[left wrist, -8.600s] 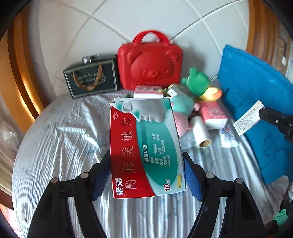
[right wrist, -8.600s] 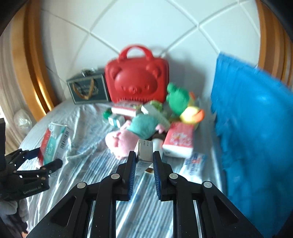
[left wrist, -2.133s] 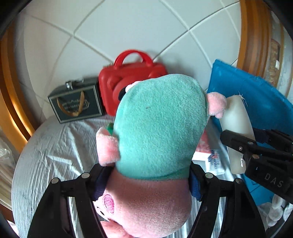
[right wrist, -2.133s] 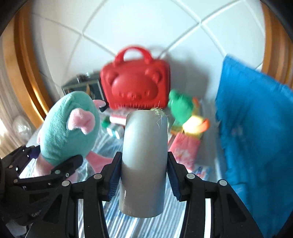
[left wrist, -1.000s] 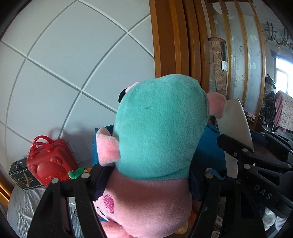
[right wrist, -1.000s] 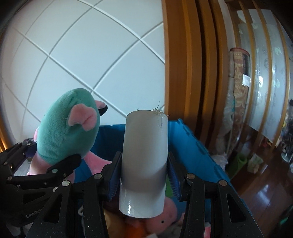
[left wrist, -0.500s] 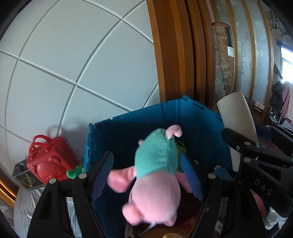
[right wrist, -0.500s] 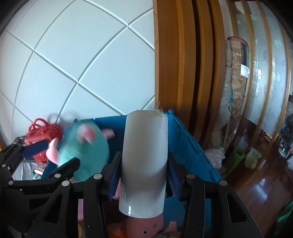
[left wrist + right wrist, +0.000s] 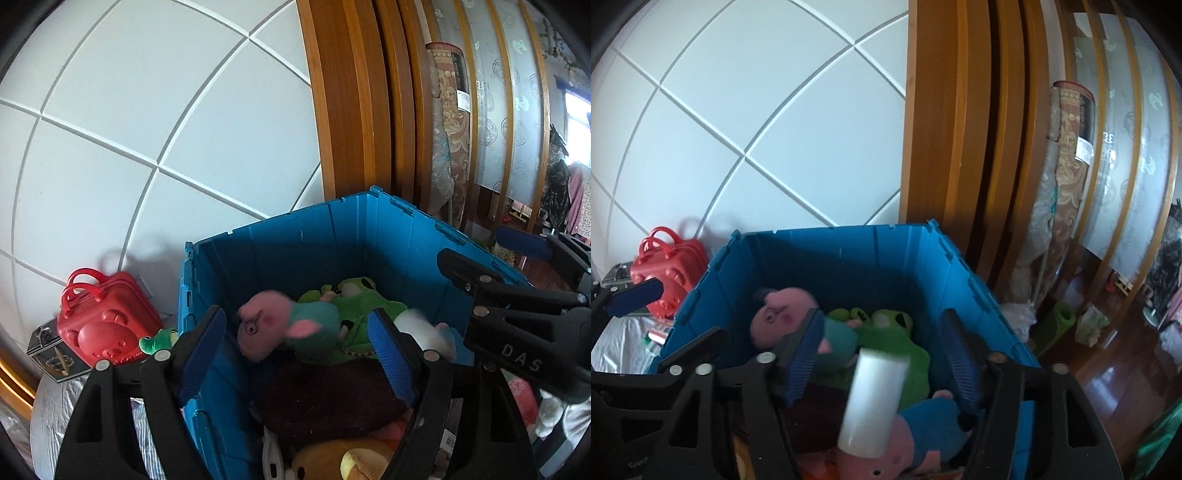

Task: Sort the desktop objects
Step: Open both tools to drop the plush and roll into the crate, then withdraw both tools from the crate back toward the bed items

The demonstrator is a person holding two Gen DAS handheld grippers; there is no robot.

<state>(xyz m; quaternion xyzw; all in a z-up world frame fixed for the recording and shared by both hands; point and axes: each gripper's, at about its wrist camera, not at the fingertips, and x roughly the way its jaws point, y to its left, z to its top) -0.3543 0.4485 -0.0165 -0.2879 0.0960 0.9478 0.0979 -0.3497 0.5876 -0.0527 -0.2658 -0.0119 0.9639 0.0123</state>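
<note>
The bin's [image 9: 369,236] near rim is being cut off by both frames. The plush pig [image 9: 280,326] and white roll [image 9: 873,402] are showing motion blur inside the bin. The left gripper [image 9: 297,354] is opening, jaws wide, pads clear of the pig lying against the bin's back wall. The right gripper [image 9: 882,363] is opening, the roll loose between its jaws above the toys.
</note>
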